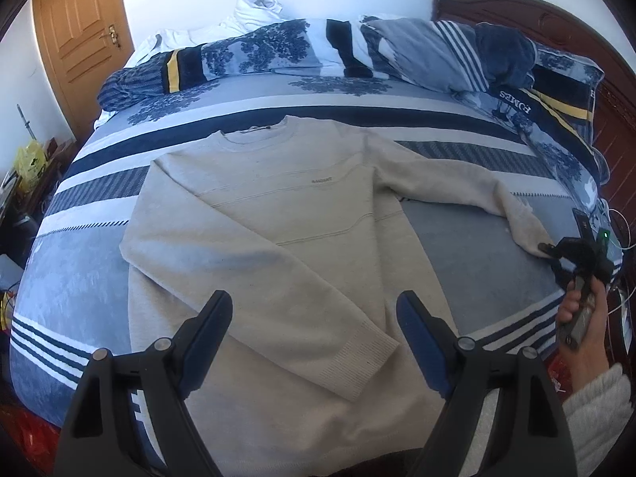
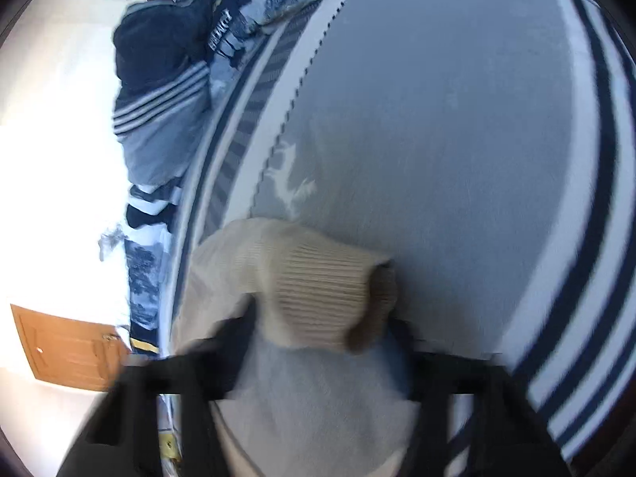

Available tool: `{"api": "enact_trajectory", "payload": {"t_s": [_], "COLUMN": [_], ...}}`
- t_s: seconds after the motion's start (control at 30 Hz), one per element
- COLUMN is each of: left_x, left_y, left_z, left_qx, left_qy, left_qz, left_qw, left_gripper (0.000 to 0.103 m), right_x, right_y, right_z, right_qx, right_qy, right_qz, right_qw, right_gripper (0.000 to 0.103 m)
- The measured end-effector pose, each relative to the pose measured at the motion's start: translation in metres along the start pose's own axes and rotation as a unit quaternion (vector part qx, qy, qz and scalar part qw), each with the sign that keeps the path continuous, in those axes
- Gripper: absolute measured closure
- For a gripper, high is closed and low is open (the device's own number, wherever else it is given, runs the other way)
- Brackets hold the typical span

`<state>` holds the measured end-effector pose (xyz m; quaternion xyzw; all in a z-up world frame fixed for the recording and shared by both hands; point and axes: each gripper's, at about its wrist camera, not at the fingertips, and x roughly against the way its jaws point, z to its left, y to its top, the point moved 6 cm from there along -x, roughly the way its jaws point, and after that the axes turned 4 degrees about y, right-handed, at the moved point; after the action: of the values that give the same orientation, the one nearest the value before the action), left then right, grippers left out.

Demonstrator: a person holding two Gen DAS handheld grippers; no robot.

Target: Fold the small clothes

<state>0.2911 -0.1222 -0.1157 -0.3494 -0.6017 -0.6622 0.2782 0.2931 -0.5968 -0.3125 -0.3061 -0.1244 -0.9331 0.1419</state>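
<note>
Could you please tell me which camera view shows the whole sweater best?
The left wrist view: the sweater lies spread flat on the bed, with collar, body and both sleeves visible. The right wrist view is blurred and shows only the ribbed cuff between the right gripper's fingers.
</note>
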Motion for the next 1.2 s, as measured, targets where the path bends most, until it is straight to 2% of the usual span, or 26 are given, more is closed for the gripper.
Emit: {"api": "enact_trajectory", "payload": {"t_s": [0.03, 0.1, 0.17, 0.23, 0.3, 0.43, 0.5, 0.53, 0.63, 0.67, 0.77, 0.83, 0.87, 0.97, 1.0, 1.03, 1.07, 1.13, 1.17, 1.2], "left_x": [0.002, 0.004, 0.004, 0.004, 0.007, 0.018, 0.020, 0.020, 0.012, 0.004, -0.017, -0.033, -0.042, -0.058, -0.064, -0.069, -0.072, -0.083, -0.091, -0.095], "left_y": [0.000, -0.001, -0.003, -0.005, -0.007, -0.013, -0.017, -0.021, -0.033, -0.039, -0.054, -0.062, -0.066, -0.070, -0.071, -0.071, -0.070, -0.069, -0.070, -0.070], "left_z": [0.001, 0.007, 0.017, 0.025, 0.038, 0.069, 0.086, 0.100, 0.131, 0.146, 0.174, 0.189, 0.195, 0.198, 0.196, 0.194, 0.192, 0.182, 0.174, 0.167], "left_qx": [0.000, 0.007, 0.022, 0.038, 0.061, 0.097, 0.110, 0.123, 0.154, 0.170, 0.207, 0.232, 0.239, 0.237, 0.231, 0.226, 0.221, 0.203, 0.191, 0.182], "left_qy": [-0.001, -0.002, -0.009, -0.015, -0.024, -0.031, -0.029, -0.027, -0.031, -0.034, -0.047, -0.062, -0.067, -0.080, -0.086, -0.090, -0.093, -0.097, -0.099, -0.103], "left_qz": [-0.002, -0.005, 0.001, 0.007, 0.008, 0.002, 0.000, 0.002, 0.019, 0.030, 0.055, 0.074, 0.083, 0.098, 0.102, 0.104, 0.106, 0.114, 0.119, 0.121], "left_qw": [1.0000, 1.0000, 0.9997, 0.9991, 0.9978, 0.9948, 0.9935, 0.9921, 0.9873, 0.9843, 0.9755, 0.9680, 0.9651, 0.9631, 0.9636, 0.9644, 0.9650, 0.9677, 0.9694, 0.9703], "left_gripper": [0.019, 0.019, 0.019, 0.019, 0.019, 0.019, 0.019, 0.019, 0.019, 0.019, 0.019, 0.019, 0.019, 0.019, 0.019, 0.019, 0.019, 0.019, 0.019, 0.019], "right_x": [-0.002, 0.006, 0.029, 0.053, 0.076, 0.099, 0.102, 0.104, 0.098, 0.093, 0.064, 0.033, 0.021, -0.011, -0.018, -0.015, -0.007, 0.011, 0.018, 0.023], "right_y": [0.004, 0.013, 0.014, 0.002, -0.027, -0.122, -0.186, -0.210, -0.309, -0.334, -0.410, -0.446, -0.454, -0.478, -0.480, -0.481, -0.478, -0.465, -0.453, -0.437], "right_z": [-0.001, 0.013, 0.054, 0.102, 0.160, 0.265, 0.304, 0.312, 0.325, 0.323, 0.297, 0.269, 0.258, 0.223, 0.218, 0.213, 0.210, 0.208, 0.210, 0.211], "right_qx": [-0.001, 0.016, 0.090, 0.162, 0.249, 0.416, 0.489, 0.508, 0.578, 0.589, 0.626, 0.626, 0.624, 0.602, 0.591, 0.582, 0.575, 0.569, 0.560, 0.541], "right_qy": [-0.005, -0.004, -0.020, -0.015, 0.006, 0.050, 0.076, 0.089, 0.124, 0.131, 0.117, 0.100, 0.089, 0.062, 0.056, 0.060, 0.069, 0.082, 0.095, 0.106], "right_qz": [0.003, -0.012, -0.048, -0.074, -0.090, -0.078, -0.053, -0.039, 0.031, 0.054, 0.124, 0.181, 0.195, 0.260, 0.282, 0.294, 0.300, 0.291, 0.285, 0.283], "right_qw": [1.000, 1.000, 0.995, 0.984, 0.964, 0.905, 0.867, 0.856, 0.806, 0.796, 0.761, 0.752, 0.752, 0.752, 0.754, 0.756, 0.758, 0.765, 0.772, 0.785], "right_gripper": [0.094, 0.094, 0.095, 0.095, 0.095, 0.096, 0.096, 0.096, 0.096, 0.096, 0.096, 0.096, 0.095, 0.091, 0.086, 0.074, 0.054, 0.035, 0.035, 0.035]}}
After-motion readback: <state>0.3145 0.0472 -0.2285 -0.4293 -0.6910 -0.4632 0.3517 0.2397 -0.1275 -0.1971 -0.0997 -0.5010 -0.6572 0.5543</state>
